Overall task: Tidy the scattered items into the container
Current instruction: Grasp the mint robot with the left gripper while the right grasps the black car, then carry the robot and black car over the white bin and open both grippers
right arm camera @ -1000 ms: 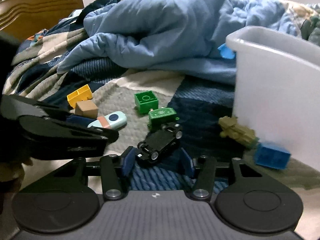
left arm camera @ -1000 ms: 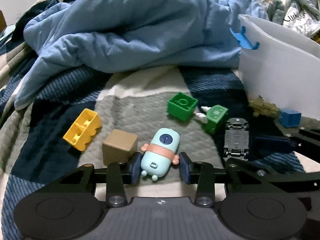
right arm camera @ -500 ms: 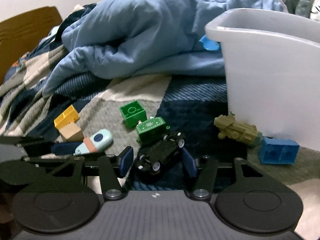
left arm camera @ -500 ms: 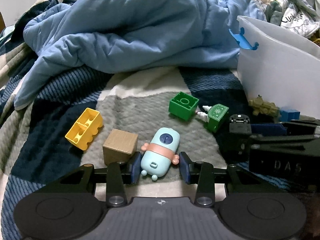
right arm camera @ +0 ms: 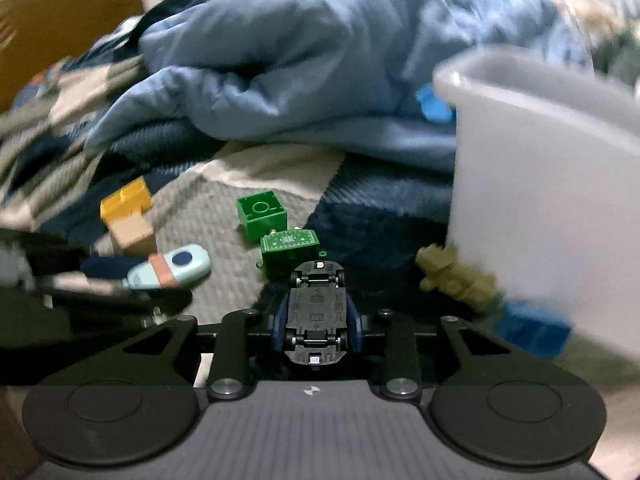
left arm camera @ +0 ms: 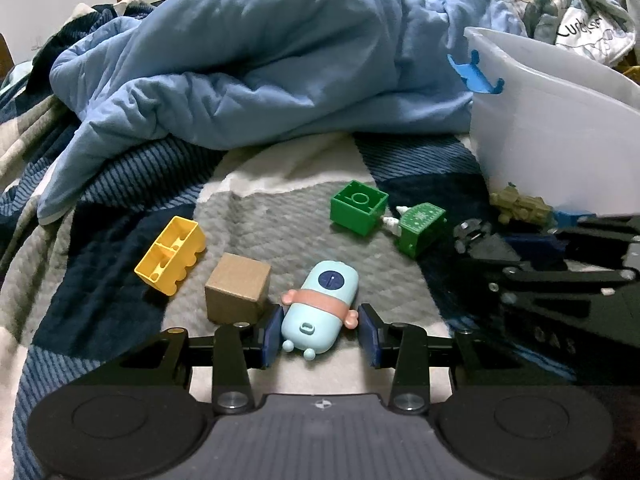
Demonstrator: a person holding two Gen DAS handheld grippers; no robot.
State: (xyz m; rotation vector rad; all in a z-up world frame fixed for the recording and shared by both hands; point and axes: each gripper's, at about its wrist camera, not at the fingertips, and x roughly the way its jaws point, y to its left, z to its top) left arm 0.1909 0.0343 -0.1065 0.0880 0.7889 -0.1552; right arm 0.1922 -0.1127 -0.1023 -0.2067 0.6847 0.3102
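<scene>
My left gripper (left arm camera: 318, 334) is open around a light blue toy with a pink band (left arm camera: 320, 310); the left pad is near it, the right pad stands apart. My right gripper (right arm camera: 316, 322) is shut on an upside-down black toy car (right arm camera: 316, 312), also seen in the left wrist view (left arm camera: 470, 234). The white plastic container (left arm camera: 560, 136) stands at the right, and shows in the right wrist view (right arm camera: 540, 184). A brown cube (left arm camera: 238, 288), yellow brick (left arm camera: 172, 256), green brick (left arm camera: 358, 206) and green box (left arm camera: 422, 224) lie on the quilt.
An olive toy (right arm camera: 456, 276) and a blue brick (right arm camera: 534, 330) lie at the container's foot. A bunched blue duvet (left arm camera: 260, 64) rises behind the toys. A blue clip (left arm camera: 476, 76) hangs on the container rim. The right gripper's body fills the left view's right side.
My right gripper closed on the black car and turned it straight between the pads; the right view swung and is blurred. My left gripper stayed open around the blue toy.
</scene>
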